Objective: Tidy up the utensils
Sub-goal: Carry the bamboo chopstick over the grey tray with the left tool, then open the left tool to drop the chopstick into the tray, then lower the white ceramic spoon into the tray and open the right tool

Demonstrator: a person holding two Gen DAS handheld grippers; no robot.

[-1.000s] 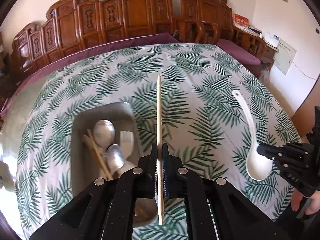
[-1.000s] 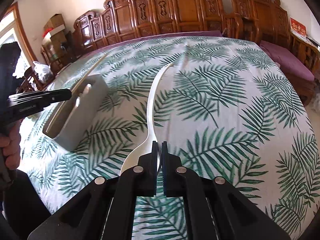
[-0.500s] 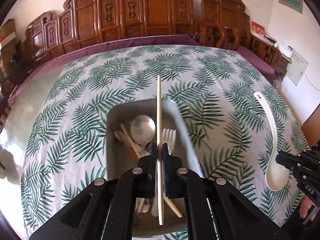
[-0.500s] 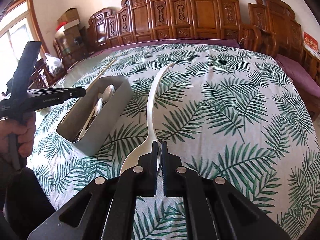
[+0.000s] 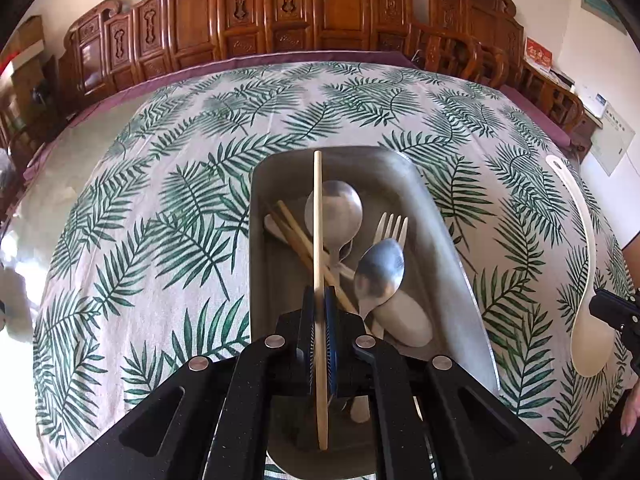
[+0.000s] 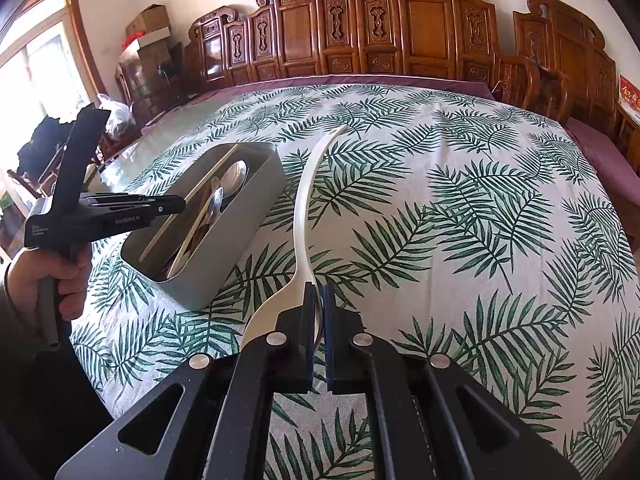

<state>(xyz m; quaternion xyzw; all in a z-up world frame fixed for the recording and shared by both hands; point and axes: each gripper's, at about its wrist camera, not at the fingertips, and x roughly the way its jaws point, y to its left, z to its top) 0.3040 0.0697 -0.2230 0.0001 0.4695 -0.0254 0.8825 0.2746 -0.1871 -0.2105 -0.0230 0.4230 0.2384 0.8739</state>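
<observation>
One grey bin point(image 5: 448, 240) — inside: two metal spoons point(image 5: 334, 212), one fork point(image 5: 393, 229), two chopsticks point(image 5: 298, 236) (a third point(image 5: 318, 216) held above); one white ladle point(image 5: 588, 264).

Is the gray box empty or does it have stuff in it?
Not empty. The gray box holds metal spoons, a fork and chopsticks.

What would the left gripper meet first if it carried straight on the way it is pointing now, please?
Most likely the utensils in the grey bin: the left gripper, shut on a chopstick, points down at the large metal spoon and loose chopsticks. Depth is uncertain.
</observation>
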